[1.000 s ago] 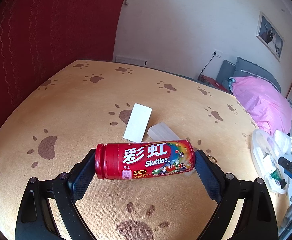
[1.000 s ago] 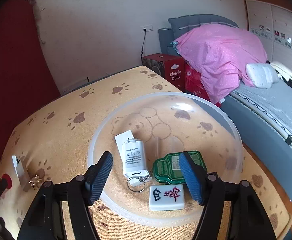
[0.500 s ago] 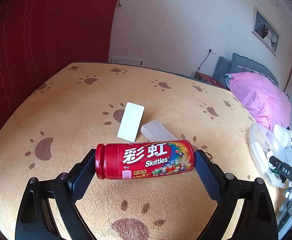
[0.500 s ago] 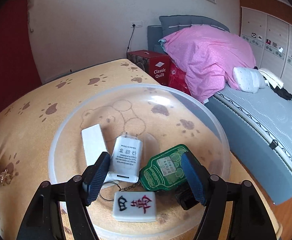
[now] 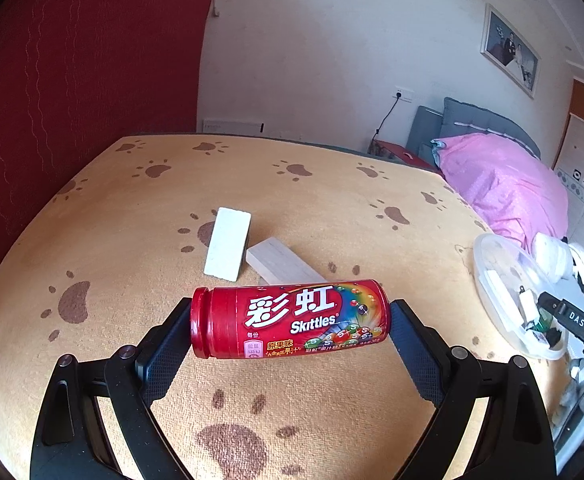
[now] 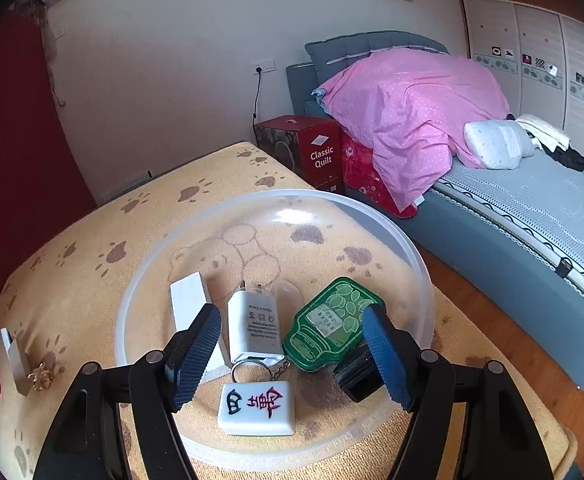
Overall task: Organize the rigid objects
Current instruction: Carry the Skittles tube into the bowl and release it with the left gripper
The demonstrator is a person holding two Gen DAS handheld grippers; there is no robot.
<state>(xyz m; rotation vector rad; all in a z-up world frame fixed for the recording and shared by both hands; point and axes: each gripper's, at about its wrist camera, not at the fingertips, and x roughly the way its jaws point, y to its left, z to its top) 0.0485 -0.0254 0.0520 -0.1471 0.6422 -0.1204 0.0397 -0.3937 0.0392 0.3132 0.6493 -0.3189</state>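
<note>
My left gripper (image 5: 290, 328) is shut on a red Skittles tube (image 5: 290, 322), held sideways above the paw-print table (image 5: 132, 240). A white block (image 5: 228, 243) and a pale wooden block (image 5: 282, 266) lie on the table beyond it. My right gripper (image 6: 290, 354) is open and empty, low over a clear round tray (image 6: 411, 256). The tray holds a white charger (image 6: 254, 330), a green bottle-shaped tin (image 6: 333, 322), a mahjong-tile keychain (image 6: 256, 402), a white slab (image 6: 188, 300) and a black object (image 6: 357, 374). The tray also shows in the left wrist view (image 5: 491, 280).
A bed with a pink quilt (image 6: 411, 112) and a red box (image 6: 311, 148) stand beyond the table's right edge. A small gold trinket (image 6: 40, 376) and a white block (image 6: 14, 354) lie at the left in the right wrist view. A red curtain (image 5: 72, 60) hangs at left.
My left gripper has carried the Skittles tube up and toward the right, with the tray more in view. My right gripper has shifted leftward and lower over the tray.
</note>
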